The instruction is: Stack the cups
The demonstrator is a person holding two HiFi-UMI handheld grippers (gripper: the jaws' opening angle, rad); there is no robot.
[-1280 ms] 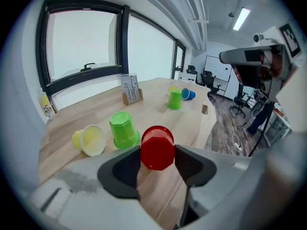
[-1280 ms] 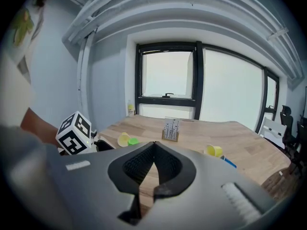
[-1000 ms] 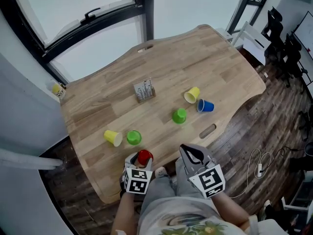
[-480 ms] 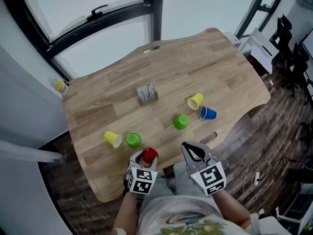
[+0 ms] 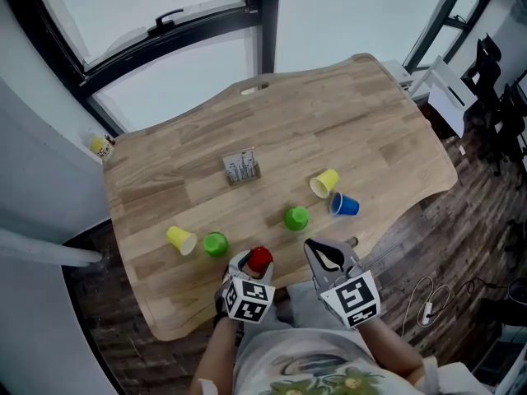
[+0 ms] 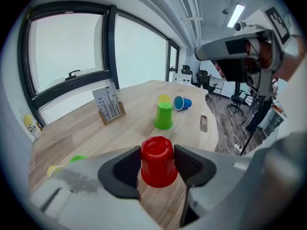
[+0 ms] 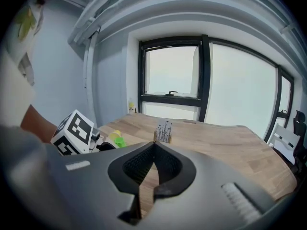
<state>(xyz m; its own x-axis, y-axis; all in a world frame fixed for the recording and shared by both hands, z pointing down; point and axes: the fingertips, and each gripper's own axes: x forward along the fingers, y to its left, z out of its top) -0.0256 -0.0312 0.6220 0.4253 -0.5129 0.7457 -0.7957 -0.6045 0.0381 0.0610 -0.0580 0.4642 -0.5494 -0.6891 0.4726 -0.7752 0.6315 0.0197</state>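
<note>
Left gripper (image 5: 251,263): my jaws clamp the upturned red cup (image 6: 158,162) at the desk's (image 5: 329,122) near edge;
Right gripper (image 7: 153,150): my jaws pressed together, empty

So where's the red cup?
In the head view the red cup is low in the middle, held upside down in the left gripper, by the near edge of the table, just right of a green cup.

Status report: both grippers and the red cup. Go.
Left gripper shut on inverted red cup. Right gripper shut, empty. Green cup ahead, nothing between.
</note>
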